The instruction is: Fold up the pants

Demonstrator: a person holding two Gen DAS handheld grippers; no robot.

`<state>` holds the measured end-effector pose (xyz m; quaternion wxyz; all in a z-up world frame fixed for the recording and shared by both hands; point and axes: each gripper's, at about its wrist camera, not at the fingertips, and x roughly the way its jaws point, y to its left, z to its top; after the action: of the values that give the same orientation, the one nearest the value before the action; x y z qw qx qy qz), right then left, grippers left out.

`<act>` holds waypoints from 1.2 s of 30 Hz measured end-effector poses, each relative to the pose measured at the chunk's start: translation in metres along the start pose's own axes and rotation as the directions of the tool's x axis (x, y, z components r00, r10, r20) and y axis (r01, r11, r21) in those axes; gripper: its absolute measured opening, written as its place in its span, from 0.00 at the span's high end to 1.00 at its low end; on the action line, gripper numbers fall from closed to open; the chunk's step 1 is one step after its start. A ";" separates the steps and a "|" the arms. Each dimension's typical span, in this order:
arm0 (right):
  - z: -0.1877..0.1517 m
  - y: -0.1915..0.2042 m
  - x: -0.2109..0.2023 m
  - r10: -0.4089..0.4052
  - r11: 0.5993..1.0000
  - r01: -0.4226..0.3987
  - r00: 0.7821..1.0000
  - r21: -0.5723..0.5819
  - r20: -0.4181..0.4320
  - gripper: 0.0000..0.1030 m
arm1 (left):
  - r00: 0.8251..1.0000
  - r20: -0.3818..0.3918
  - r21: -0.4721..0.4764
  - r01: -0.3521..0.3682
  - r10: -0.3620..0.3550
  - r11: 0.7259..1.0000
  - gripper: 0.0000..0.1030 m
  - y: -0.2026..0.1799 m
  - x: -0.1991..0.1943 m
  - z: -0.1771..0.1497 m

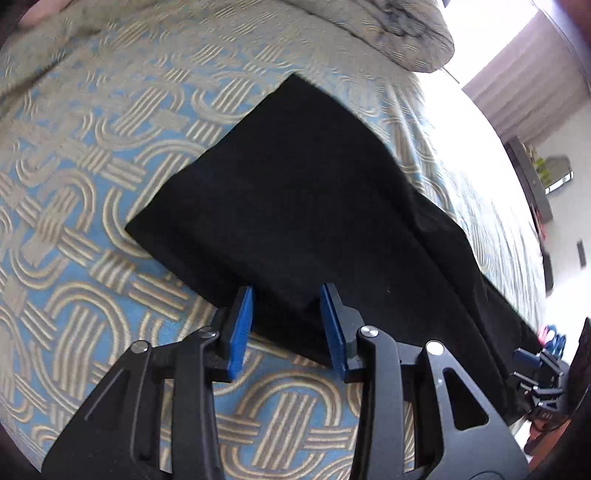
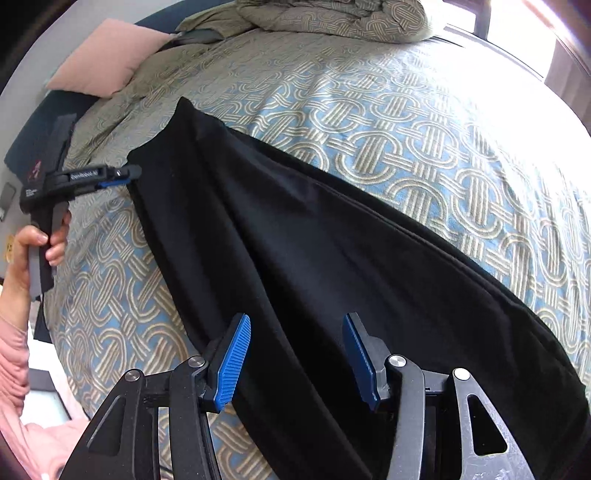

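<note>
The left gripper [image 1: 287, 325] is matte black metal with silver pivot pins and 2 ribbed blue pads [image 1: 242, 328]. Its jaws stand partly apart, straddling the near edge of the pants [image 1: 295, 206]; cloth lies between the pads, but neither pad visibly presses on it. In the right wrist view this same tool sits at the far end of the garment, its tip at the cloth's edge, held by a hand [image 2: 35, 251] coming out of a pink sleeve [image 2: 13, 365].

The right gripper [image 2: 297, 354] is built alike and stands wider apart. Its blue pads [image 2: 232, 362] sit over the near part of the pants with clear space on either side, holding nothing.

The pants are smooth black fabric, laid out long and flat with soft lengthwise creases, running diagonally across the bed.

The bedspread [image 2: 406, 129] beneath is quilted, blue with raised beige interlocking rings and bars. A rumpled heap of the same cover [image 2: 332, 18] lies at the far edge, and a plain pink square pillow [image 2: 99, 59] rests near the corner.
</note>
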<state>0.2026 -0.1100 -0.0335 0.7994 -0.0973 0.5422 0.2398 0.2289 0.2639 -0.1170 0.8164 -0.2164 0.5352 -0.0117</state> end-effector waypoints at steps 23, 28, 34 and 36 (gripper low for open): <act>0.157 0.052 0.095 0.223 0.948 -0.229 0.973 -0.222 -0.051 0.60 | 0.977 0.048 -0.269 0.213 -0.208 0.939 0.64 0.037 0.000 0.011; 0.166 0.066 0.117 0.181 0.952 -0.200 0.978 -0.232 -0.099 0.98 | 0.983 0.087 -0.257 0.181 -0.164 0.949 0.97 0.041 -0.003 0.017; 0.180 0.053 0.106 0.162 0.970 -0.162 0.987 -0.184 -0.013 0.98 | 0.979 0.173 -0.170 0.137 -0.107 0.976 0.97 0.034 -0.036 0.013; 0.186 0.051 0.112 0.149 0.970 -0.150 0.989 -0.193 -0.019 0.95 | 0.986 0.165 -0.147 0.055 -0.030 0.988 0.96 0.038 -0.032 0.016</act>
<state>0.3636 0.0425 -0.0576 0.7645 -0.1341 0.5241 0.3505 0.2214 0.3116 -0.0978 0.8380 -0.2892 0.4617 0.0292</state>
